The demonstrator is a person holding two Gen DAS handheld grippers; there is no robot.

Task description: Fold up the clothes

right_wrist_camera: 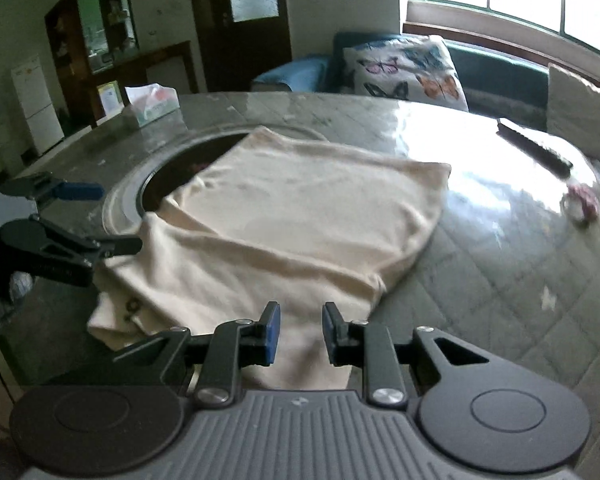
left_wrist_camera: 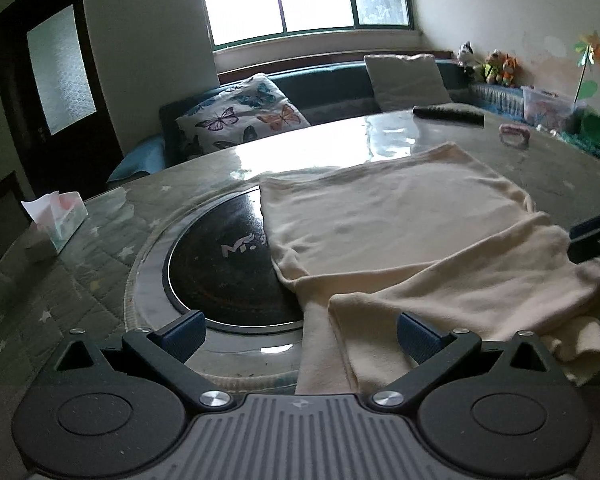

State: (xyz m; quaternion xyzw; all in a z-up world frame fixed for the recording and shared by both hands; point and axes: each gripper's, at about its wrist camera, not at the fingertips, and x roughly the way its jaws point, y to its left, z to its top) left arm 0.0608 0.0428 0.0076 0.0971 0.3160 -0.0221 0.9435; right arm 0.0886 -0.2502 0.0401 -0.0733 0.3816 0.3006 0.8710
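Left gripper (left_wrist_camera: pixel 300 334) fingers spread wide, nothing grasped; a folded edge of the cream garment (left_wrist_camera: pixel 400 232) lies between them, against the right finger (left_wrist_camera: pixel 418 336). Right gripper (right_wrist_camera: pixel 300 334) fingers parted by a narrow gap, pads off the cloth, garment's near edge draped just beyond and below the tips. Past both finger pairs the garment lies flat on the surface (right_wrist_camera: pixel 500 280), partly over the dark round hotplate (left_wrist_camera: pixel 224 256); tissue box (left_wrist_camera: pixel 56 220) further left.

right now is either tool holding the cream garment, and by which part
Nothing is held. The left tool stands wide open at the near edge of the cream garment. The right tool has a gap between its pads, which clamp no cloth.
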